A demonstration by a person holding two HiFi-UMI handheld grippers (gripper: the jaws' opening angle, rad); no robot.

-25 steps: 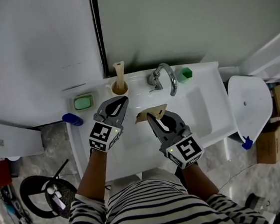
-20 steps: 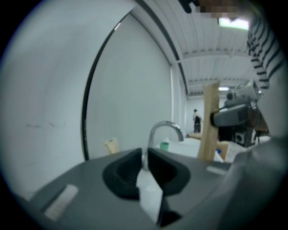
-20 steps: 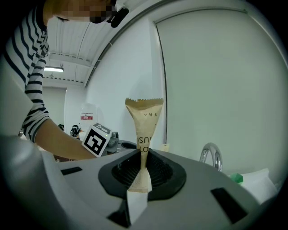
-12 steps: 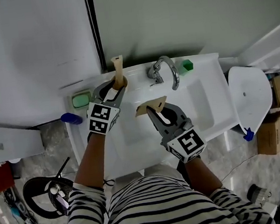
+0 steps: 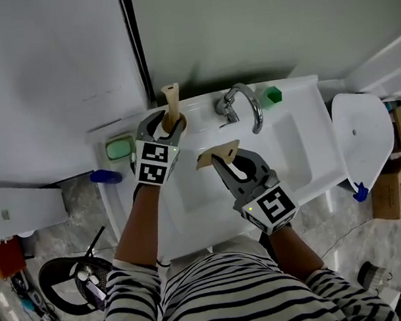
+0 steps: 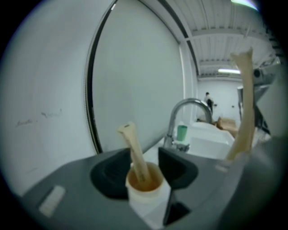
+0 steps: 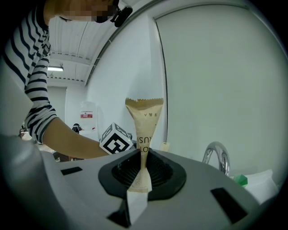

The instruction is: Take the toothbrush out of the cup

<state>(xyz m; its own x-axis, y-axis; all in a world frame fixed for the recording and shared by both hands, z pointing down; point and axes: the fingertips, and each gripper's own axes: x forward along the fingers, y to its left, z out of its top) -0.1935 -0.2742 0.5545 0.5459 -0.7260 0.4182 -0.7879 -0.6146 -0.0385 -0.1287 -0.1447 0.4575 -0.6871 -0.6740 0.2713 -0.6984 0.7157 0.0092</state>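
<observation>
**Striped Top, Grey Grippers**

Dressed in a black-and-white striped top point(image 5: 223, 297), sleeves point(image 5: 132, 290) ending about the elbow. Fitted with a grey left gripper point(image 5: 169, 121) and right gripper point(image 5: 219, 163), each with dark ribbed pads point(image 7: 164, 173) and a white cube point(image 5: 154, 161) of black square markers.

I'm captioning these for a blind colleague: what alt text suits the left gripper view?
The jaws of the left gripper, which have just been opening, stand apart on either side of a white cup holding a beige toothbrush that leans left. Behind are a chrome tap and a small green object on the white sink.
</observation>
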